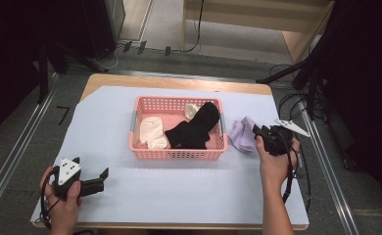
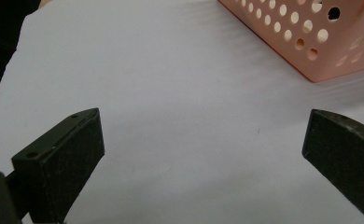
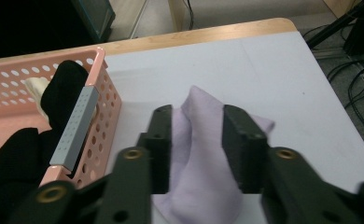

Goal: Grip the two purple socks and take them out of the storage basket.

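A lilac sock (image 1: 243, 134) lies crumpled on the white sheet just right of a pink basket (image 1: 177, 155). My right gripper (image 1: 257, 131) comes at it from the right. In the right gripper view its jaws (image 3: 196, 123) stand apart on either side of a raised fold of the lilac sock (image 3: 203, 177), without visibly squeezing it. The basket holds a black sock (image 1: 194, 129), a white sock (image 1: 152, 132) and a cream one (image 1: 191, 110). My left gripper (image 1: 103, 176) rests low at the front left, open with nothing between its jaws (image 2: 203, 140) but bare sheet.
The pink basket's perforated wall (image 3: 108, 98) and its grey handle (image 3: 75, 133) stand close to the left of my right gripper. A corner of the basket (image 2: 306, 37) lies ahead of the left gripper. Cables and stand legs (image 1: 301, 98) crowd the floor beyond the table's right edge.
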The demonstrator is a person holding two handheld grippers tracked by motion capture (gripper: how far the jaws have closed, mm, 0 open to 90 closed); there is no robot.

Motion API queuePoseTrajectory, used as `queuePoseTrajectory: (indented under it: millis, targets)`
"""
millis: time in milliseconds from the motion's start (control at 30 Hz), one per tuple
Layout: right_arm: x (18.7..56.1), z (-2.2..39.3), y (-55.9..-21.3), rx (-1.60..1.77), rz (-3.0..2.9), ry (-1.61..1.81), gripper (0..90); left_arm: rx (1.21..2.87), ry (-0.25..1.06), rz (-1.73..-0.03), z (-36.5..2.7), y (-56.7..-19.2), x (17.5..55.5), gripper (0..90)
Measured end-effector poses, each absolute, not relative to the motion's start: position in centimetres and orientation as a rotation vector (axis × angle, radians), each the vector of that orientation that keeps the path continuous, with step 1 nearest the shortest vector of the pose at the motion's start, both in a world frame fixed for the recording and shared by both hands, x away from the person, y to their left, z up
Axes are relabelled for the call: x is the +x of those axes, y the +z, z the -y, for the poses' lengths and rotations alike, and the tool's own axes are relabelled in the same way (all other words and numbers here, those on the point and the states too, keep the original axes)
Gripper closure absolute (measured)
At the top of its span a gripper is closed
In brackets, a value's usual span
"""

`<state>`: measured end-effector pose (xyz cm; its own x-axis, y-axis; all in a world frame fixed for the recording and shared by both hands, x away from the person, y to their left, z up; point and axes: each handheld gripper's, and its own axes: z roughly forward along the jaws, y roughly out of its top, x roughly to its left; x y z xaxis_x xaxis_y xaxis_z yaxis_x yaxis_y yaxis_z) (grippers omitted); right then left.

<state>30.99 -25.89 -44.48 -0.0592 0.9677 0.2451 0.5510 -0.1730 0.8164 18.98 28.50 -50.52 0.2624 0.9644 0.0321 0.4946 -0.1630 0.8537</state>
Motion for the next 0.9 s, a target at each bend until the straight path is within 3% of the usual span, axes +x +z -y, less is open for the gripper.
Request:
queuePoseTrajectory:
  millis: [200,400,900]
  targets:
    - [29.9,26.2,-44.8,1.723,-1.657,1.177,39.4,1.778,0.79,-1.337,-28.5,-50.5,19.0,0.0]
    - [28.8,26.1,-45.5,1.628,-1.764,1.192,30.3,1.778,0.792,-1.338,-28.5,-50.5,19.0,0.0]
    - [25.2,29.5,-48.6,1.656,-1.731,1.186,29.5,1.78,0.79,-1.34,-28.5,-50.5,18.9,0.0]
